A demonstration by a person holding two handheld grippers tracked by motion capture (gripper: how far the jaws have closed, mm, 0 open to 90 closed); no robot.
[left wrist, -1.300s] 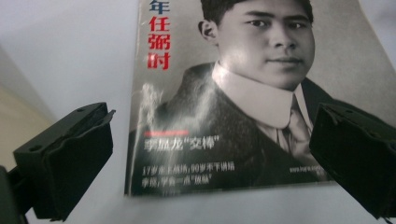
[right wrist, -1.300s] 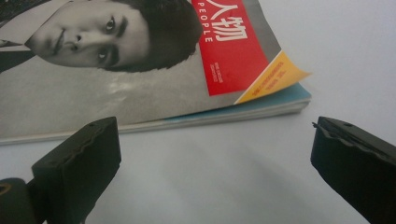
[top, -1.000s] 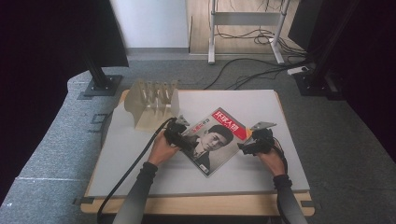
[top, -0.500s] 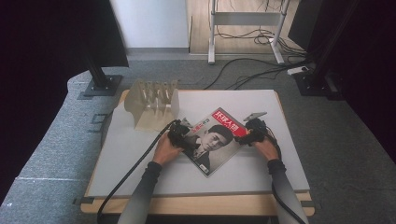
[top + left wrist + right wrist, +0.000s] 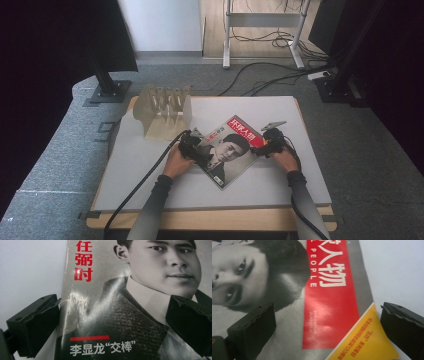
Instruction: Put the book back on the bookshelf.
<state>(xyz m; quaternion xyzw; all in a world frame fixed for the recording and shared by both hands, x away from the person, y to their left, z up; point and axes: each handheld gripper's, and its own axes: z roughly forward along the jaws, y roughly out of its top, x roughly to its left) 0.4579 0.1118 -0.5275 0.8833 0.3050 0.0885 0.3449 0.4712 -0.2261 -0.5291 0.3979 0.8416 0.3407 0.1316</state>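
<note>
So the magazine (image 5: 231, 151) is lying flat mid-table, nearer the right edge, flanked by the left gripper (image 5: 192, 148) and right gripper (image 5: 268, 142), both spread wide, nothing gripped.

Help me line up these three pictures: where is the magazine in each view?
High view: the magazine lies tilted at the table's middle, between both hands.
Left gripper view: its grey cover lies between the open jaws.
Right gripper view: its red title band runs between the open jaws.
Shared landmark: the cover portrait.
</note>
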